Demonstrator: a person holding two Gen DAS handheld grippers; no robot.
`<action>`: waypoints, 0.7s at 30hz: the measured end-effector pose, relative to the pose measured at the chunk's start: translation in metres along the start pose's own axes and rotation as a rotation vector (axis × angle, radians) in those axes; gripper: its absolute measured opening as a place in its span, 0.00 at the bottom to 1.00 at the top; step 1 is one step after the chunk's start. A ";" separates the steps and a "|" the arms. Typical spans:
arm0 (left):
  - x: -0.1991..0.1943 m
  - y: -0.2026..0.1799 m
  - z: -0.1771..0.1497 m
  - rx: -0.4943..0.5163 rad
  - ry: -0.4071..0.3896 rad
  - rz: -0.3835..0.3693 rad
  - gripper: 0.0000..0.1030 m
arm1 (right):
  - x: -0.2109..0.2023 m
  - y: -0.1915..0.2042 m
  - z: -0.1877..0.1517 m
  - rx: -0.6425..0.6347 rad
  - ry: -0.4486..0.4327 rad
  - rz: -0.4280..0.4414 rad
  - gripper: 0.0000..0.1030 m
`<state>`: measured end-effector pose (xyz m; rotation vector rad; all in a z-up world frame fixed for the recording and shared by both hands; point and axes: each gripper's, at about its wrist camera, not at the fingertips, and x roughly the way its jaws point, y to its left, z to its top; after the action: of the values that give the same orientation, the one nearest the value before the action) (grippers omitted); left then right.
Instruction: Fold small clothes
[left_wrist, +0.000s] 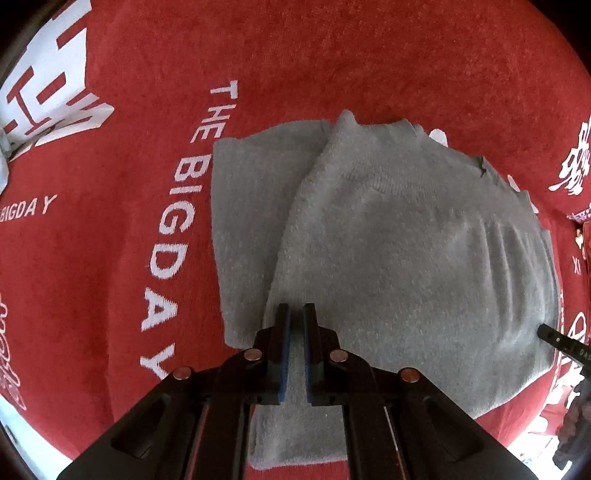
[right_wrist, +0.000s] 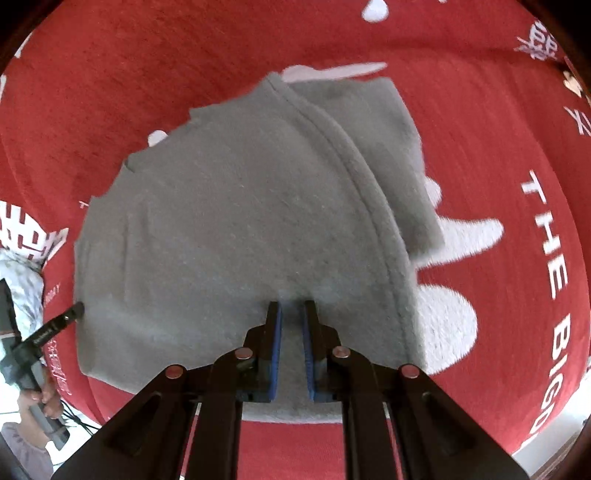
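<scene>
A small grey knitted garment (left_wrist: 406, 236) lies folded on a red cloth with white lettering (left_wrist: 129, 184). In the left wrist view a folded flap overlaps a flatter layer at the left. My left gripper (left_wrist: 297, 308) is over the garment's near left part, jaws a narrow gap apart, nothing between them. In the right wrist view the same garment (right_wrist: 236, 229) shows a seamed edge running down its right side. My right gripper (right_wrist: 291, 306) is over its near edge, jaws slightly apart and empty. The left gripper's tip (right_wrist: 75, 308) touches the garment's left edge there.
The red cloth (right_wrist: 480, 110) covers the whole surface, with white letters "THE BIG DAY" and white shapes (right_wrist: 465, 232). A hand (right_wrist: 44, 398) holding the other gripper's handle shows at the lower left of the right wrist view. The cloth's edge runs along the bottom corners.
</scene>
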<state>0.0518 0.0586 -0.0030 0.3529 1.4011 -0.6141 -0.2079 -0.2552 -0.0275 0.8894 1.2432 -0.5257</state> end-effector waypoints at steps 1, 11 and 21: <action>-0.001 0.000 0.000 -0.005 0.004 -0.001 0.07 | -0.002 -0.001 -0.001 0.006 -0.002 0.003 0.12; -0.009 -0.005 -0.010 0.005 0.032 0.019 0.07 | -0.007 -0.001 -0.009 0.028 0.013 -0.016 0.15; -0.016 -0.008 -0.017 0.032 0.061 0.034 0.07 | -0.015 0.009 -0.021 0.028 0.009 -0.029 0.40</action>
<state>0.0326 0.0653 0.0112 0.4231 1.4421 -0.6030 -0.2172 -0.2351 -0.0122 0.8995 1.2616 -0.5645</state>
